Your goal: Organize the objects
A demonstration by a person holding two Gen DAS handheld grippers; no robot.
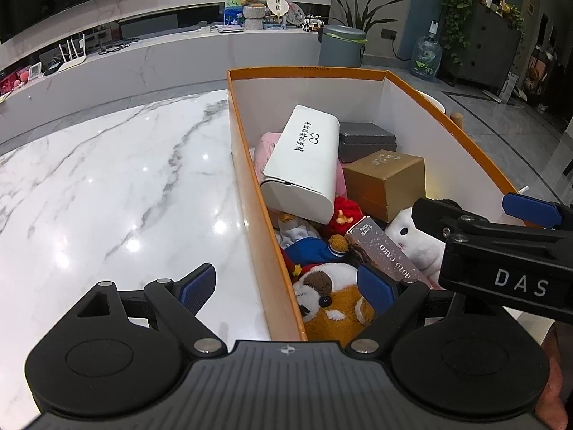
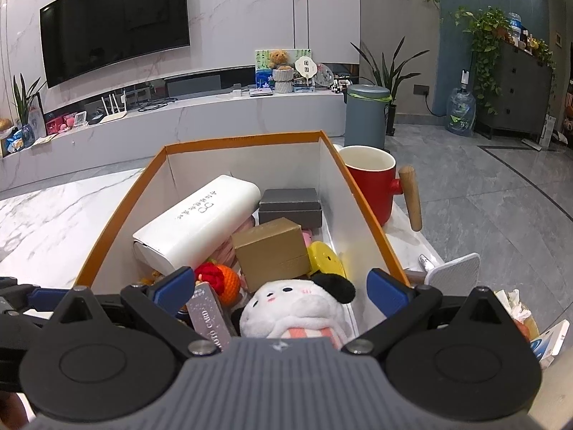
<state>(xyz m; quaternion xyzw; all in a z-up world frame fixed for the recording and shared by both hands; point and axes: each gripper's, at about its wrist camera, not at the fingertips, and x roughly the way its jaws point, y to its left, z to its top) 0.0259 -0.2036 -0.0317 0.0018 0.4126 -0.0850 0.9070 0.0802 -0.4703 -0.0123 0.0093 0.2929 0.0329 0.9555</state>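
Note:
An orange box (image 1: pixel 250 193) with white inner walls stands on the marble table (image 1: pixel 118 186). It holds a white case (image 1: pixel 304 168), a gold box (image 1: pixel 386 182), a grey box (image 1: pixel 365 141), a photo card pack (image 1: pixel 386 254), a white plush (image 1: pixel 415 240), a brown dog plush (image 1: pixel 329 301) and other toys. My left gripper (image 1: pixel 290 286) is open, its fingers astride the box's left wall. My right gripper (image 2: pixel 279 286) is open above the white plush (image 2: pixel 293 308) at the box's (image 2: pixel 361 200) near end; it also shows in the left wrist view (image 1: pixel 501 215).
A red mug (image 2: pixel 372 182) with a wooden handle stands right of the box. A white paddle-shaped object (image 2: pixel 454 272), tissue and small items lie at the table's right edge. A TV console and bin stand behind.

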